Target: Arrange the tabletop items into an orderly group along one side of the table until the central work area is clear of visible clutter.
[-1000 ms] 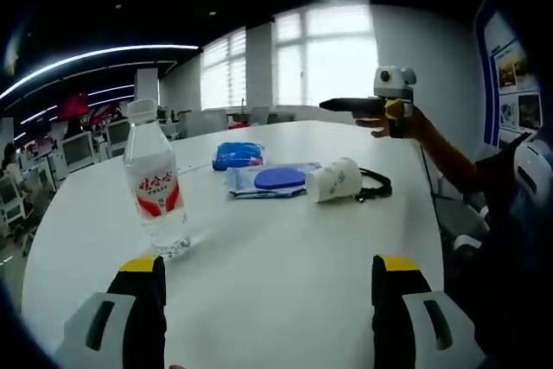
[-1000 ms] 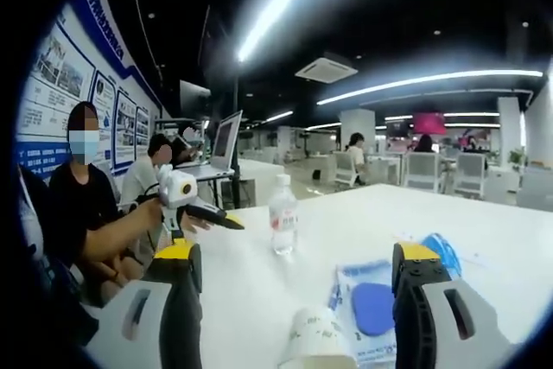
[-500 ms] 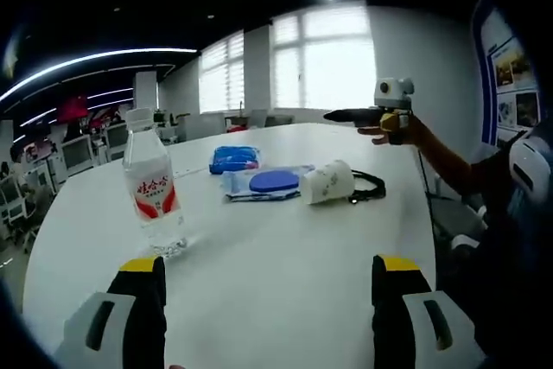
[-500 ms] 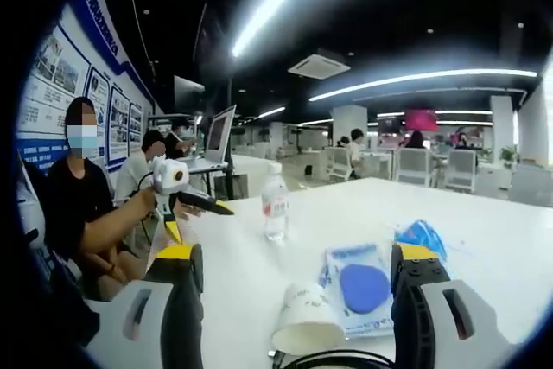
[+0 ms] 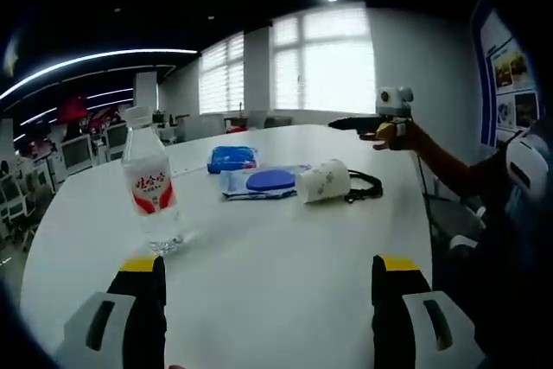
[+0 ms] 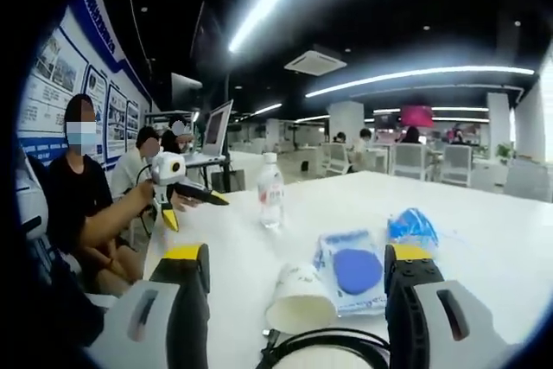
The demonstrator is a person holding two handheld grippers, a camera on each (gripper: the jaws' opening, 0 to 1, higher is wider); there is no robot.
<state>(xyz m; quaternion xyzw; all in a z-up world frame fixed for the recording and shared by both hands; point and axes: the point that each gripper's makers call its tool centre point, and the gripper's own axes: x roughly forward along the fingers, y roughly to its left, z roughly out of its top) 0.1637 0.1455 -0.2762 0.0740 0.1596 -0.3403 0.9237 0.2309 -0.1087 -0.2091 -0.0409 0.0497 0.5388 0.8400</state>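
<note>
Judging by the layout, nothing is grouped yet. A paper cup [image 6: 301, 298] lies tipped near the middle of the white table [image 5: 285, 265]. A blue packet [image 6: 352, 270] lies just beside the cup, a water bottle [image 5: 151, 184] well apart. Both the left gripper [image 5: 266, 313] and right gripper [image 6: 294, 308] are spread wide, empty. Around is a bright open office.

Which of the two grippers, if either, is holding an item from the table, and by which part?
Neither. The left gripper and the right gripper both stand open over the white table with nothing between their jaws.
</note>
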